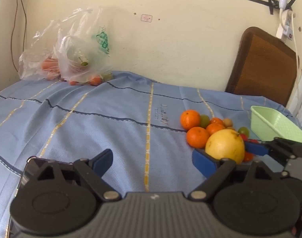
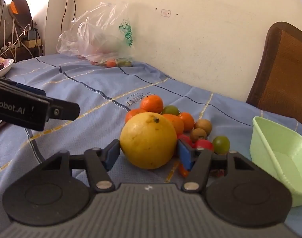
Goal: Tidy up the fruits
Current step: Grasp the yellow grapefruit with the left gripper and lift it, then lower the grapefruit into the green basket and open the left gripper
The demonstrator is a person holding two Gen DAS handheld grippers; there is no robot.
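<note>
Left wrist view: left tongs [image 1: 152,161] gape wide and empty, lower centre — the fruit pile sits right of them on the surface [image 1: 91,119].

Right wrist view: right tongs [image 2: 149,151] straddle the yellow citrus [image 2: 148,139], mid-frame; contact unclear — it may roll, scattering cherry tomatoes [image 2: 203,144] beside the green basket [image 2: 269,148].

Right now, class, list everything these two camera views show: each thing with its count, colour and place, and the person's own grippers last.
Large citrus: one, yellow, front of the fruit pile, between the right gripper's fingers.
Tangerines: at least four, orange, behind the large citrus.
Grapes: three, green, in the pile.
Small round fruits: two, brown, in the pile.
Cherry tomatoes: several, red, under the pile's right side.
Basket: one, light green, right of the pile.
Plastic bags: clear, by the wall.
Tablecloth: blue.
Left gripper: open, empty.
Right gripper: around the large citrus.
</note>
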